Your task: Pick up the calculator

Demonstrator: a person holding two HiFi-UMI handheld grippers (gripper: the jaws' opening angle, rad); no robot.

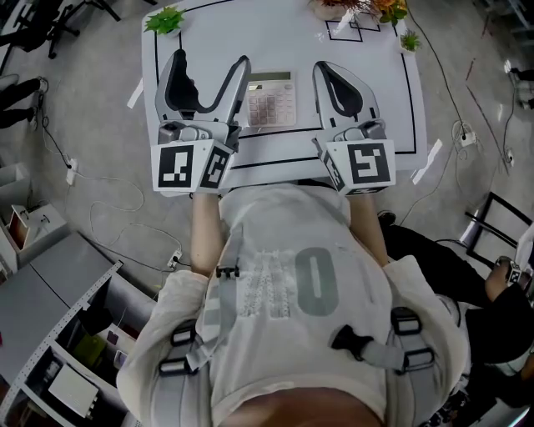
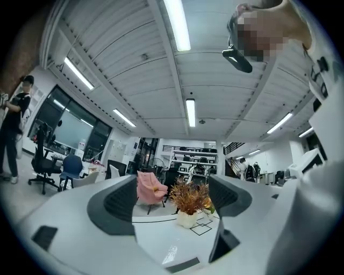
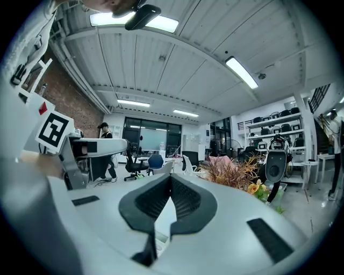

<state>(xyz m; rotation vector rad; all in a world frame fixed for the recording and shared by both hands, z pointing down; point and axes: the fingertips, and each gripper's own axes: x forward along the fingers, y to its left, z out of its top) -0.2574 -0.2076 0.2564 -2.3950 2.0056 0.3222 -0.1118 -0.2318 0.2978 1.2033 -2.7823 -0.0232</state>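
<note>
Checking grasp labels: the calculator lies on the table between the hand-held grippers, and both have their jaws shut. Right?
No: the left hand-held gripper stands open, as the left gripper view shows; only the right hand-held gripper is shut.

White table [image 1: 275,37]; green plant [image 1: 164,19] at its far left corner, potted dried flowers [image 2: 189,200] at the far edge; beyond, apparently a pink armchair [image 2: 149,188].
</note>
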